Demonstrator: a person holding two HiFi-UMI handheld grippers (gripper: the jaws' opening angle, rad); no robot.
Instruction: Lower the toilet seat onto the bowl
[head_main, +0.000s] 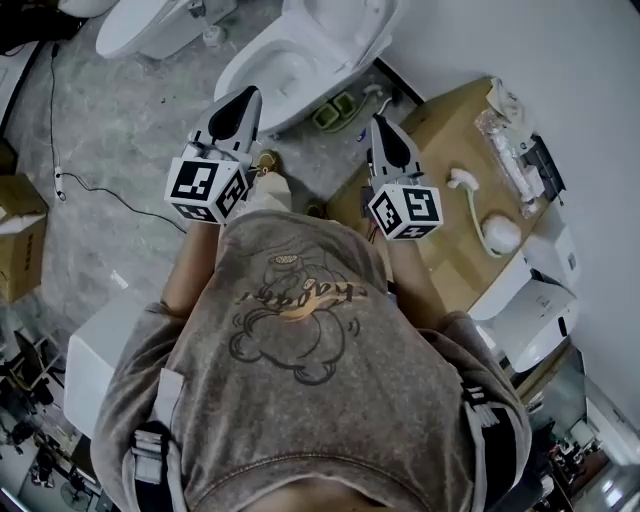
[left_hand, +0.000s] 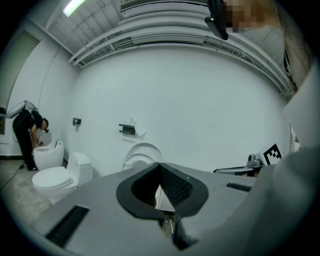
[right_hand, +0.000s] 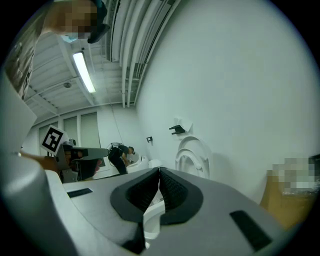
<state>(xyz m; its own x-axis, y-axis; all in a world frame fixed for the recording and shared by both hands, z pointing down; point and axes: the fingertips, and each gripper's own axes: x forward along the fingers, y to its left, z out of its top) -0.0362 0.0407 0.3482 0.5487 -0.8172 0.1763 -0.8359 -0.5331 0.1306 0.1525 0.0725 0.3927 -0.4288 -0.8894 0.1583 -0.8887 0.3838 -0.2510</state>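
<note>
The white toilet (head_main: 262, 72) stands against the wall ahead, its bowl uncovered. Its seat (head_main: 345, 18) and lid are raised and lean back toward the wall; they show as an upright oval seat (left_hand: 144, 153) in the left gripper view and as a seat (right_hand: 194, 158) right of centre in the right gripper view. My left gripper (head_main: 243, 100) is shut and empty, held short of the bowl's front. My right gripper (head_main: 380, 126) is also shut and empty, to the right of the bowl. Neither touches the toilet. The bowl rim (right_hand: 152, 216) shows below the right jaws.
A second toilet (head_main: 150, 25) stands at the far left. A cardboard box (head_main: 450, 130) at the right carries a white hose (head_main: 478, 222) and a plastic bag (head_main: 505, 140). Another carton (head_main: 20, 240) and a cable (head_main: 100, 190) lie on the left floor. A person (left_hand: 30, 132) bends over a far toilet.
</note>
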